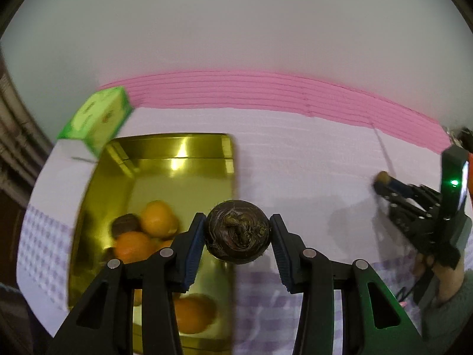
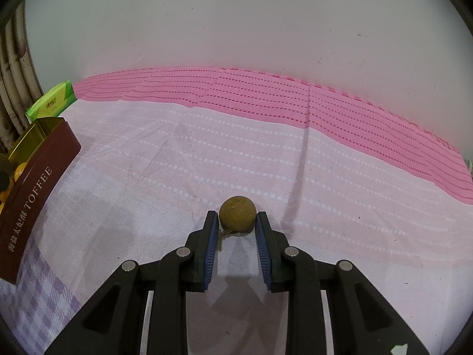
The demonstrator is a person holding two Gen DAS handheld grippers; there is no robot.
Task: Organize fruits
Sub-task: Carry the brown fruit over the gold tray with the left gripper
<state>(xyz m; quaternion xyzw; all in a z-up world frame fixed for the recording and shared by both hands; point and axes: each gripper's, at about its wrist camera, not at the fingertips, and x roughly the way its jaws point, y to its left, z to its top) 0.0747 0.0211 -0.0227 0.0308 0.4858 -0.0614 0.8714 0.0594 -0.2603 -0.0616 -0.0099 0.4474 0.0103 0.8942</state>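
My left gripper is shut on a dark brown round water chestnut, held in the air just above the right rim of a gold tin. Oranges and another dark fruit lie inside that tin. In the right wrist view my right gripper is shut on a small tan round longan that rests on the cloth. The same gripper shows at the far right of the left wrist view, held by a hand. The tin's brown "TOFFEE" side stands at the left.
A green box sits behind the tin at the back left; the green box also shows in the right wrist view. A pale pink cloth with a bright pink band covers the table, backed by a white wall.
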